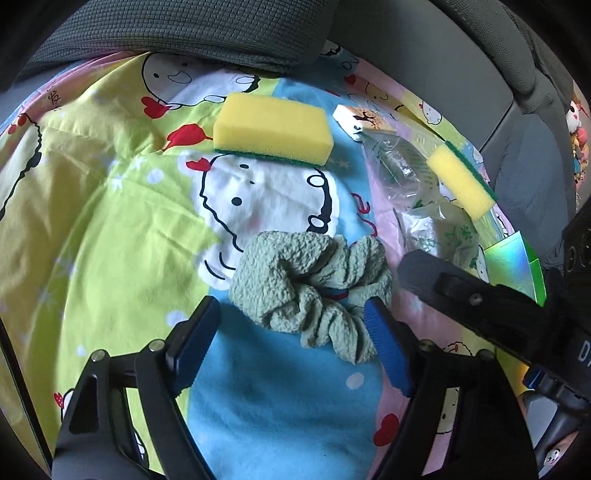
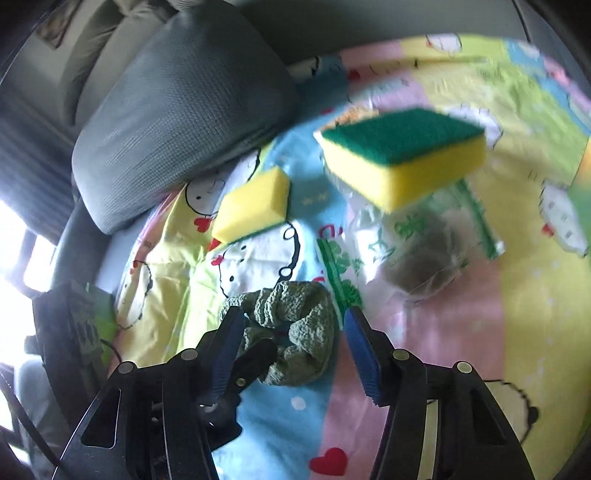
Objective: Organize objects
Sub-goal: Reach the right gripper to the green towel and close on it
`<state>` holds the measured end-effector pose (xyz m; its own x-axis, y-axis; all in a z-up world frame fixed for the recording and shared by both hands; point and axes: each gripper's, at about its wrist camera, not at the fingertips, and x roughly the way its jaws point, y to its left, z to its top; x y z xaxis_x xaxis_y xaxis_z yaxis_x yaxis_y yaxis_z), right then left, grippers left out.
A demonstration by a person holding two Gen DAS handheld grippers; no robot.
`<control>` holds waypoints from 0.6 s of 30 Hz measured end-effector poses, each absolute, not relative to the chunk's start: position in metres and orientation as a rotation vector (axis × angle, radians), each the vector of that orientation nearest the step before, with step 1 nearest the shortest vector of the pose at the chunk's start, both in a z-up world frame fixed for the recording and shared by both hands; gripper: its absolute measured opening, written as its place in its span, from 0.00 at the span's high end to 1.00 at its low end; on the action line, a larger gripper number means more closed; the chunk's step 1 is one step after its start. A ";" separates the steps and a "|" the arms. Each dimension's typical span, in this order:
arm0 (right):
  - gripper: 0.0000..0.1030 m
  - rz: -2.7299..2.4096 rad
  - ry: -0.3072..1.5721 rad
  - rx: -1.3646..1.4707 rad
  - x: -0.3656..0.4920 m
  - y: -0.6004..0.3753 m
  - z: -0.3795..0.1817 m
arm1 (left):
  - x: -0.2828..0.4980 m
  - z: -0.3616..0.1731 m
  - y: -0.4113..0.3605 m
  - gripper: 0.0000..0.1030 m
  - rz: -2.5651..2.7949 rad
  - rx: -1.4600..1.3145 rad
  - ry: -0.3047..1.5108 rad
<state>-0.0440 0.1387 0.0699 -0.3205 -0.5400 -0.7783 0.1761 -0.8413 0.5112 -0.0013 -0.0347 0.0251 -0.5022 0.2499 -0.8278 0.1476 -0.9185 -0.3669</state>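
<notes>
On the cartoon bedsheet, the green cloth lies between the half-open left gripper; only its right pad touches. The right gripper is narrower, around the same cloth. Only the right view shows the second sponge's green top.

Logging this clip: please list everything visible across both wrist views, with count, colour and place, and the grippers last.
Scrunchie: one, sage green, crinkled, on the bedsheet between both grippers.
Sponges: two, yellow with green scourer; one green side down near the pillow, one on the plastic bag.
Plastic bag: one, clear with green print, crumpled.
Small card: one, white and orange, beside the bag.
Shiny packet: one, green holographic.
Pillow: one, grey.
Bedsheet: one, cartoon print.
Left gripper: black, blue pads, open.
Right gripper: same, open around the scrunchie.
</notes>
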 end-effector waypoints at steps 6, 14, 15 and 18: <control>0.42 -2.147 -0.485 1.572 -0.057 0.131 0.042 | -0.004 0.025 -0.026 0.37 2.630 -1.509 -0.529; 0.60 -2.009 -0.503 1.598 -0.055 0.116 0.029 | -0.005 0.025 -0.008 0.61 2.629 -1.485 -0.402; 0.60 -2.006 -0.502 1.593 -0.055 0.116 0.028 | -0.005 0.025 -0.008 0.64 2.617 -1.472 -0.418; 0.60 -1.976 -0.537 1.581 -0.055 0.120 0.029 | -0.004 0.028 -0.005 0.69 2.595 -1.445 -0.442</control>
